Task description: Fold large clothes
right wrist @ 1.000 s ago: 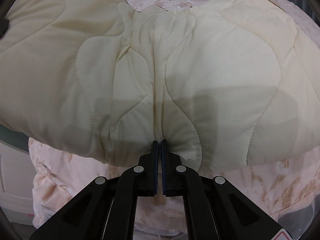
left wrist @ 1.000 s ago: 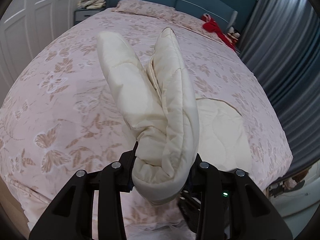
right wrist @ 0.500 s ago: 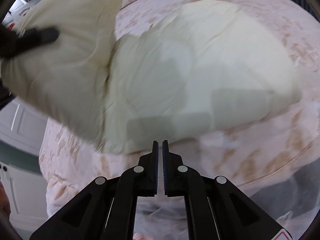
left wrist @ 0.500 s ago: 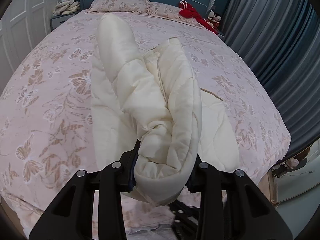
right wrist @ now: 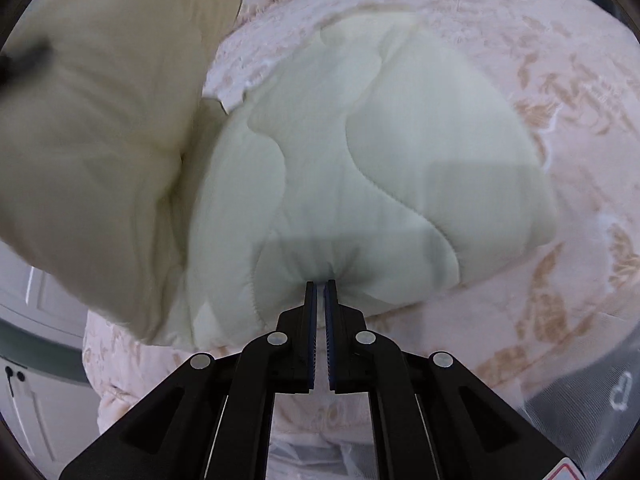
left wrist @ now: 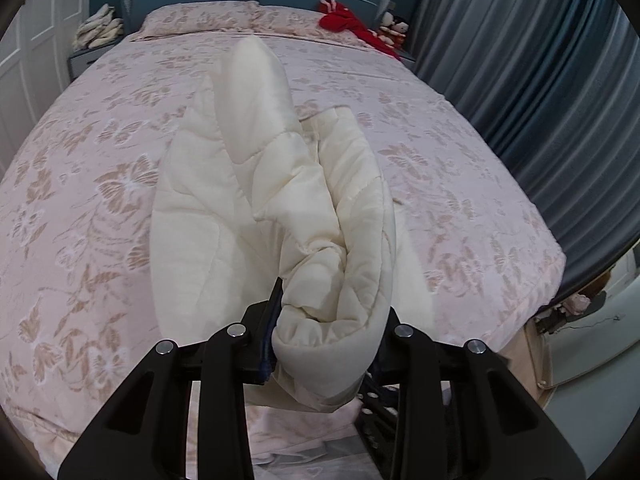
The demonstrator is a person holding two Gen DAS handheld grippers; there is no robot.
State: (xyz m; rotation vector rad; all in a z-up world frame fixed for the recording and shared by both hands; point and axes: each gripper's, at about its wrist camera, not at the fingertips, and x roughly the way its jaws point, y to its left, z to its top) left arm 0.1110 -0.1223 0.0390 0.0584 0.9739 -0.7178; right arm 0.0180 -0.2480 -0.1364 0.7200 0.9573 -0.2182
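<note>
While I look through the left wrist camera, my left gripper is clamped on a thick bunched roll of the cream quilted garment, and its jaws are closing a little tighter on the wad between them. From there the padded cloth rises away from me in two puffy lobes, above the pink butterfly-print bed; a flatter cream panel lies on the bedcover below and to the right. Pillows sit at the far headboard, with something red beside them.

Through the right wrist camera, my right gripper is pinched nearly shut on a thin seam edge of the same garment, puckers radiating from the pinch. Most of that panel rests on the bed; the lifted lobe looms blurred at upper left.

I judge the piece light but bulky, soft and springy, so folds will puff open unless pressed. Stitched hems and corners look the surest holds; the fat roll could squirm loose.
</note>
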